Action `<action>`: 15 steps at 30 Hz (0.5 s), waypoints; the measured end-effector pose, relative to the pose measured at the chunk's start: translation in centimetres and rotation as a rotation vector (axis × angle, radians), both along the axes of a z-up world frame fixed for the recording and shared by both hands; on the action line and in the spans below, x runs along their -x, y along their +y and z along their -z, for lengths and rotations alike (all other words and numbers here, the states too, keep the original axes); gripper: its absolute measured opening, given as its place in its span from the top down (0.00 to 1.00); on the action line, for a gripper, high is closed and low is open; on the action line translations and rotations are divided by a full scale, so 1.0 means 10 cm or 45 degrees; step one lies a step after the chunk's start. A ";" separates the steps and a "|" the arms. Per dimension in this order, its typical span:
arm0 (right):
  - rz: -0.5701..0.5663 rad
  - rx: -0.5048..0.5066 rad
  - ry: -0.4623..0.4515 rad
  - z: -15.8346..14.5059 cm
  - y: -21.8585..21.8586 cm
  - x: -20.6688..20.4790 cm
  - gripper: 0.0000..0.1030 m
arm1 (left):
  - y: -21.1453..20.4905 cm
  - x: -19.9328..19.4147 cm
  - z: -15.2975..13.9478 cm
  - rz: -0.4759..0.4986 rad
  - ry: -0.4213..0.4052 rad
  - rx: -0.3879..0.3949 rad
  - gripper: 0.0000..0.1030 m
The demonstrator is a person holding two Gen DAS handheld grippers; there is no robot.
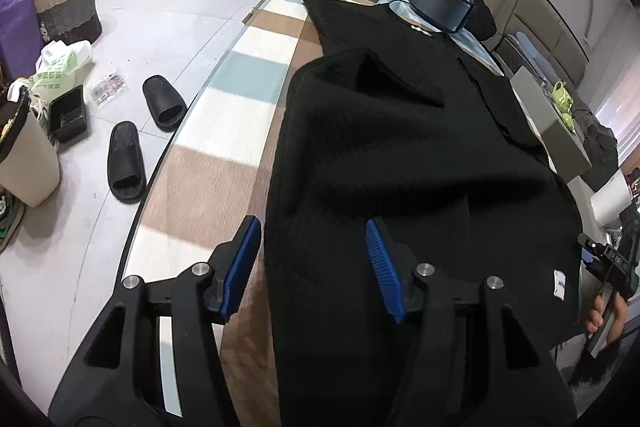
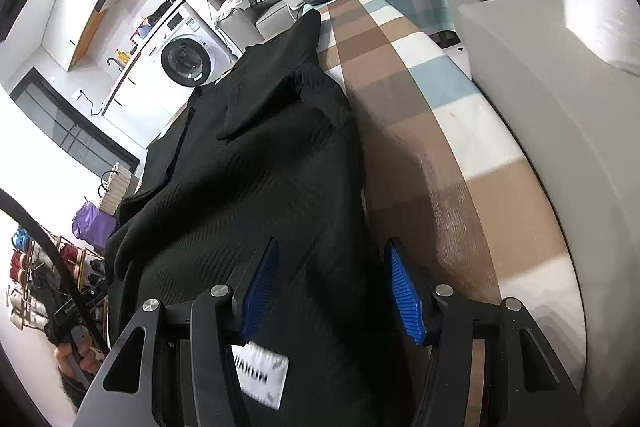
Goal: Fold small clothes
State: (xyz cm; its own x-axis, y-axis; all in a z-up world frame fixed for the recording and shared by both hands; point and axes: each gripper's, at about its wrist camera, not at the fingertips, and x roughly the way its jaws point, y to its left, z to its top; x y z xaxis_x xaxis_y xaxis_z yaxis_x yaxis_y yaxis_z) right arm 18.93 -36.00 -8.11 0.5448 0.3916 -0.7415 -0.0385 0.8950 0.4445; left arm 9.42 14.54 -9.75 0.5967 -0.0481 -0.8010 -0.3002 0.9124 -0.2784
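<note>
A white label (image 2: 262, 373) sewn into the near edge of the black garment (image 2: 256, 187) lies just inside and below the left-hand finger of the right gripper (image 2: 332, 291); it carries dark capital letters, upside down and blurred, and I cannot read them with any certainty. In the left wrist view the same small white tag (image 1: 560, 285) shows at the far right of the cloth, well beyond the right-hand finger, with a few dark marks too small to make out. The left gripper (image 1: 312, 263) has its blue-padded fingers (image 1: 240, 267) spread apart, with nothing pinched: the left-hand pad hangs over the checked brown, white and blue table (image 1: 208, 163), the right-hand pad sits over the black cloth, and the garment's left edge runs up between them. The right gripper's fingers (image 2: 404, 291) are likewise spread and pinch nothing; the left-hand pad rests over the black fabric, the right-hand pad over the bare checked table (image 2: 440, 163), and the garment's right edge runs between them. From both pairs of fingers the ribbed black garment stretches away along the table, rumpled, with a pointed fold of cloth (image 1: 400, 79) lying on top ahead of the fingertips. At the right edge of the left wrist view a hand (image 1: 608, 319) grips the other tool.
</note>
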 end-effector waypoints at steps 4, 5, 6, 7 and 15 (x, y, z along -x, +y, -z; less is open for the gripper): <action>0.013 0.034 -0.012 -0.04 0.04 0.25 0.45 | -0.09 0.16 0.00 0.009 0.009 -0.020 0.50; 0.013 0.036 -0.016 -0.05 0.04 0.31 0.45 | -0.12 0.20 -0.01 0.014 0.004 -0.020 0.50; 0.016 0.034 -0.026 -0.07 0.05 0.39 0.45 | -0.14 0.25 -0.02 0.018 0.004 -0.023 0.50; 0.022 0.036 -0.036 -0.09 0.06 0.48 0.45 | -0.16 0.28 -0.02 0.024 0.002 -0.025 0.50; -0.150 0.113 -0.169 -0.26 0.46 0.96 0.45 | -0.43 0.60 -0.11 0.112 -0.085 -0.082 0.50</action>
